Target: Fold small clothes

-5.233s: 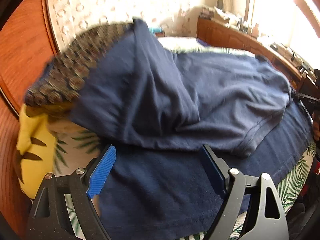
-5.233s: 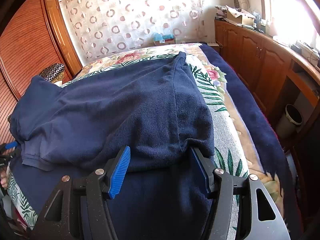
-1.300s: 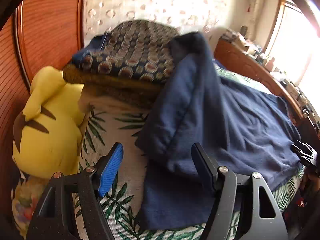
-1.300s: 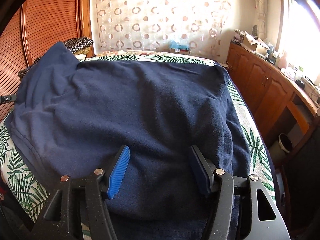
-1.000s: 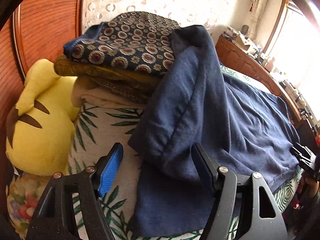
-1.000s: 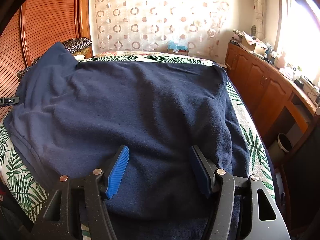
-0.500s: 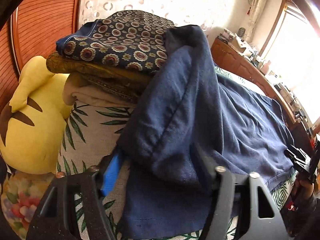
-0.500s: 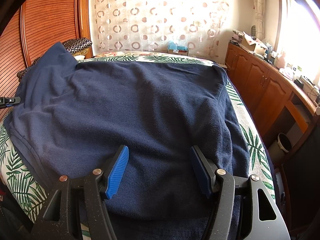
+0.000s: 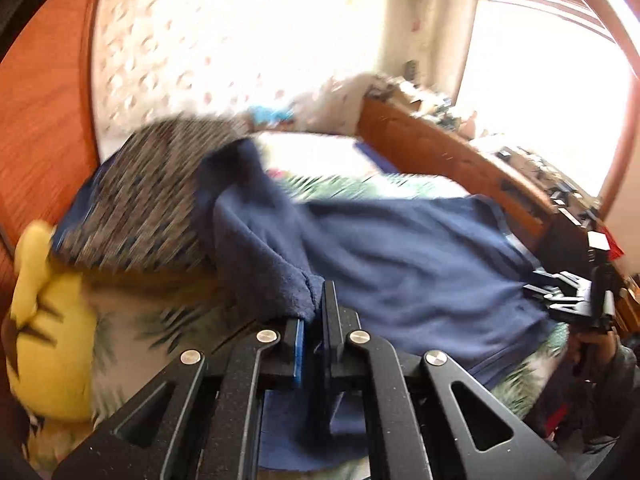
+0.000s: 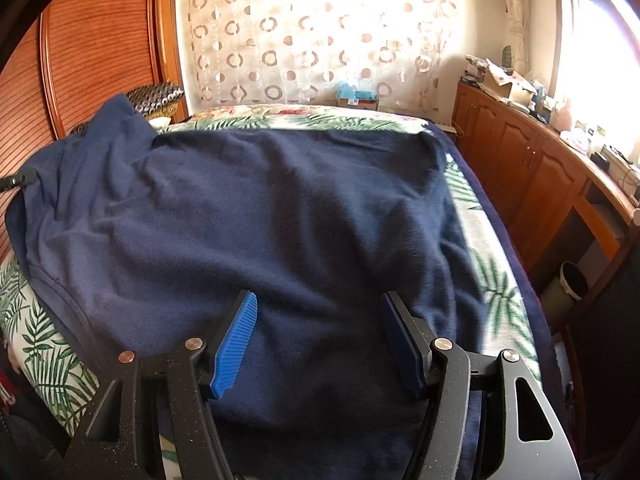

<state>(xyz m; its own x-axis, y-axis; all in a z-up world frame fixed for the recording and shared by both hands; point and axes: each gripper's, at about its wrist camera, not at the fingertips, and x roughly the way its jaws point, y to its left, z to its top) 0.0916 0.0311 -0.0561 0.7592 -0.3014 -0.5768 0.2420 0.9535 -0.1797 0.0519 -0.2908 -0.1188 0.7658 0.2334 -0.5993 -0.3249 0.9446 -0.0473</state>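
A large navy fleece garment (image 10: pixel 280 220) lies spread over the bed, its far left corner draped up against a stack of cloths. In the left wrist view my left gripper (image 9: pixel 316 312) is raised off the bed. Its jaws are closing to a narrow slit and pinch a fold of the navy garment (image 9: pixel 420 248) at its left edge. The picture there is smeared by motion. My right gripper (image 10: pixel 320 304) hovers open over the garment's near edge, fabric below it and nothing between the pads. The right gripper (image 9: pixel 568 296) also shows far right in the left wrist view.
A yellow plush toy (image 9: pixel 48 328) and a stack of patterned folded cloths (image 9: pixel 140 208) sit at the bed's left. The palm-leaf bedspread (image 10: pixel 48 340) shows around the garment. A wooden cabinet (image 10: pixel 520 168) and a bin (image 10: pixel 568 284) line the right side.
My left gripper went from open around the garment's left fold to shut on it, and has risen with the fabric. The right gripper has stayed where it was, open.
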